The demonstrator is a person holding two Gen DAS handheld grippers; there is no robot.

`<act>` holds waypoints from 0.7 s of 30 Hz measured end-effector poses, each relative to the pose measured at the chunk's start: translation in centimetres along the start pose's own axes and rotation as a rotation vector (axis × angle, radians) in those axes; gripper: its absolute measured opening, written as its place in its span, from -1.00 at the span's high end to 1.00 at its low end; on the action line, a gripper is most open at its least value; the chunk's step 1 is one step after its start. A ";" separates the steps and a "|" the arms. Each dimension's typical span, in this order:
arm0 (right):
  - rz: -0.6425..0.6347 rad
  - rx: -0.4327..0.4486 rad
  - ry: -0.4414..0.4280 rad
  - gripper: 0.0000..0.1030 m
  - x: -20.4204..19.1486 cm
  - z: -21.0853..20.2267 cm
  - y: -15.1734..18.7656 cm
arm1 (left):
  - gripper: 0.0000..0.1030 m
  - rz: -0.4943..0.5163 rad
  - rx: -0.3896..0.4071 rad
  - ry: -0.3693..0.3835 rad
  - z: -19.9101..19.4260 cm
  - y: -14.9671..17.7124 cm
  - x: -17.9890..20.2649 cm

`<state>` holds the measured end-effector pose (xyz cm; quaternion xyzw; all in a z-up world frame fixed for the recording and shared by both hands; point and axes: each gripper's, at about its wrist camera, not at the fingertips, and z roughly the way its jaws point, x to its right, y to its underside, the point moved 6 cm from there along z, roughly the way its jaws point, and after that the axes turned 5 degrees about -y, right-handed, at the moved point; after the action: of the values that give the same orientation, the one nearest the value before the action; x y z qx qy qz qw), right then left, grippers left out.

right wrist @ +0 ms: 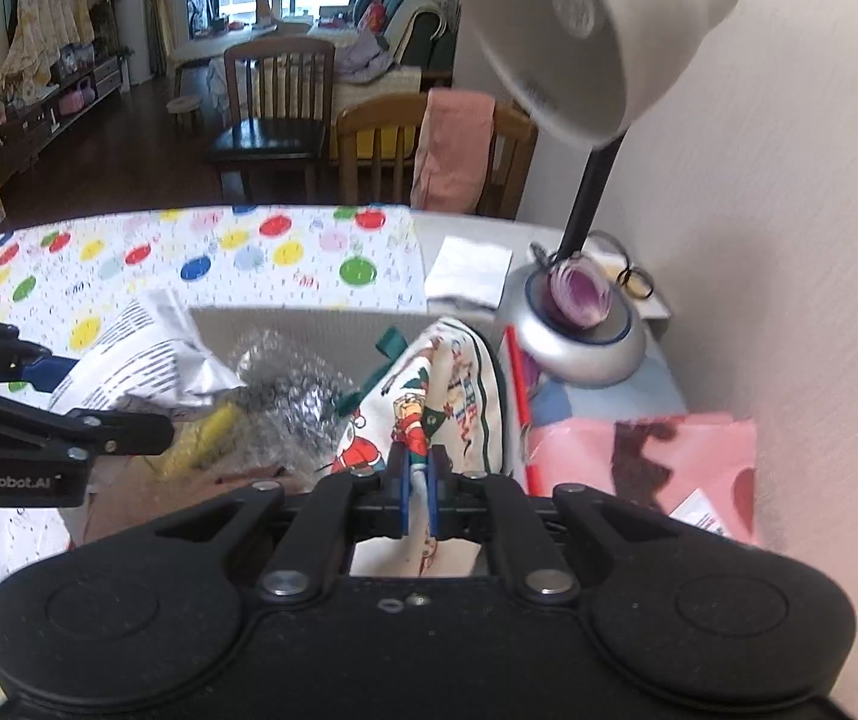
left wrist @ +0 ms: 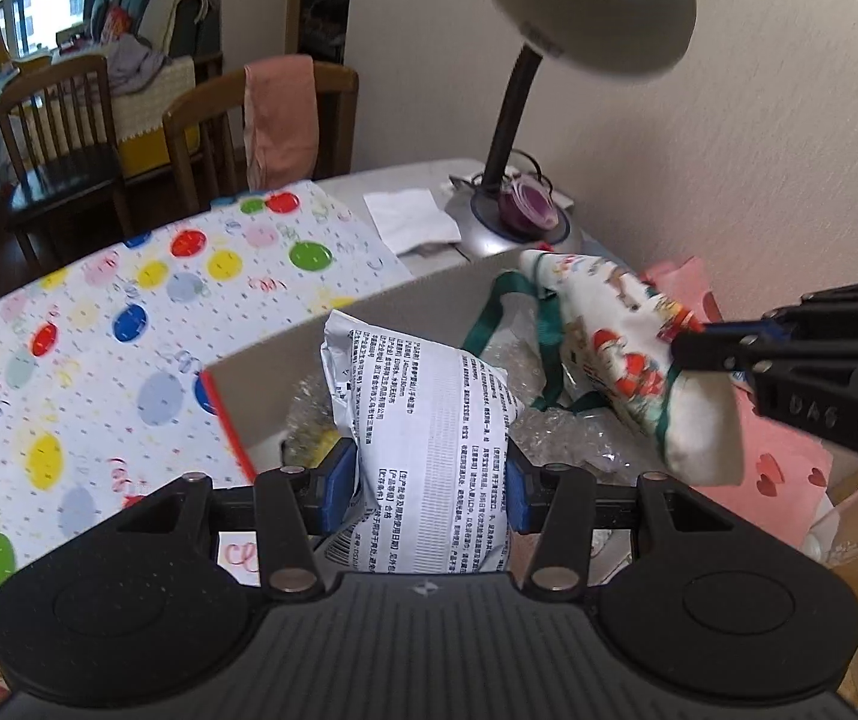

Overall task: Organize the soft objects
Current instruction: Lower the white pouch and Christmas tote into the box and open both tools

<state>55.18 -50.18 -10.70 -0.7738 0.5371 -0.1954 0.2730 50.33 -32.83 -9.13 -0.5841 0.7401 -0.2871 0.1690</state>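
Your left gripper [left wrist: 432,483] clamps the printed soft pack [left wrist: 423,420]; your right gripper [right wrist: 420,501] pinches the Christmas pouch [right wrist: 435,402]. Both hang above the cardboard box [left wrist: 309,354]: lower each fully before releasing.

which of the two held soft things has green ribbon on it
The Christmas pouch in the right gripper; the left gripper's packet is only black-on-white print.

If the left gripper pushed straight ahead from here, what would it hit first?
The left gripper is shut on the white printed packet, so the packet leads. Straight ahead lies bubble wrap in the cardboard box, probably met before the box's far wall; depth is unclear.
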 end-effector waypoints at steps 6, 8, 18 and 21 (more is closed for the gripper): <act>0.033 -0.043 -0.033 0.92 0.2 2.9 1.2 | 0.07 0.005 -0.033 0.000 2.4 0.3 1.4; 0.051 -0.056 -0.042 0.92 0.2 3.8 1.6 | 0.07 0.007 -0.042 -0.004 3.2 0.4 1.6; 0.137 -0.100 -0.090 0.90 0.1 7.0 3.2 | 0.07 -0.009 -0.110 0.008 6.7 1.4 2.0; 0.165 -0.101 -0.103 0.89 0.1 7.6 3.5 | 0.07 -0.010 -0.129 0.005 7.5 2.0 1.8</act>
<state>57.22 -49.63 -18.76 -0.7489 0.5934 -0.1051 0.2758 52.78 -35.97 -16.06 -0.5970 0.7544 -0.2411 0.1278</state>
